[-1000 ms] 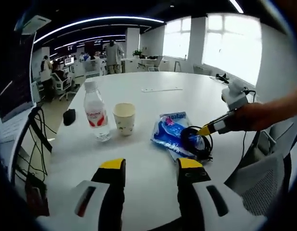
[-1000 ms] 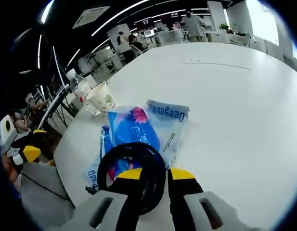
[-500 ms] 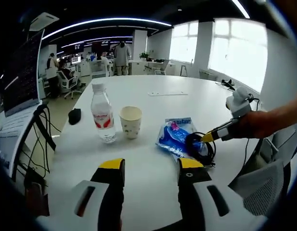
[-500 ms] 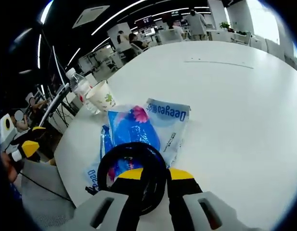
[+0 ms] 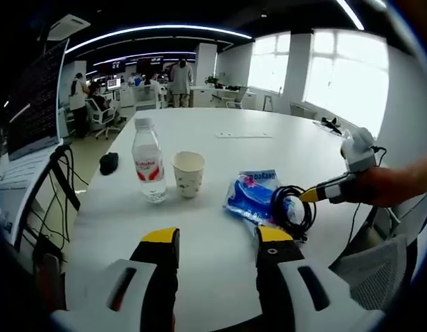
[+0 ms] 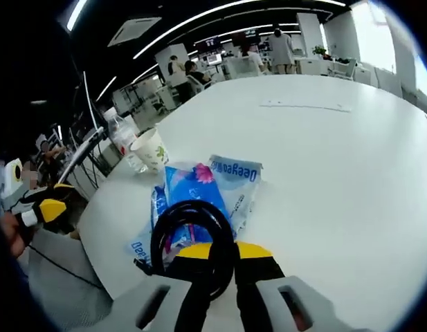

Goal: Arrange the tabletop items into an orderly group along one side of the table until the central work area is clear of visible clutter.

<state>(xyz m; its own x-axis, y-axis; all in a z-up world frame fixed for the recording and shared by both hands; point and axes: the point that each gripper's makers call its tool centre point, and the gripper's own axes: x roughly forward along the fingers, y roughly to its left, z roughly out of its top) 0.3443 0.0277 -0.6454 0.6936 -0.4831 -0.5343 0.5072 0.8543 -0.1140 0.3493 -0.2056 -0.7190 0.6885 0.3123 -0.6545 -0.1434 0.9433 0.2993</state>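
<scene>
The coiled black cable (image 6: 194, 238) is clamped between the jaws of the right gripper (image 6: 214, 250) above the blue packet (image 5: 258, 198), near the table's (image 5: 220, 270) front edge. The left gripper (image 5: 216, 236) is held apart and empty. The water bottle (image 5: 149, 168) and paper cup (image 5: 188, 174) are already lined up beside the packet, so only the cable and a dark object (image 5: 108, 162) at the left edge appear left to place

Table (image 5: 220, 228): smooth, matt white
Bottle (image 5: 149, 168): clear glossy plastic
Cup (image 5: 188, 173): matt printed paper
Packet (image 6: 199, 197): glossy blue plastic film
Cable (image 6: 194, 238): black, smooth, slightly shiny
</scene>
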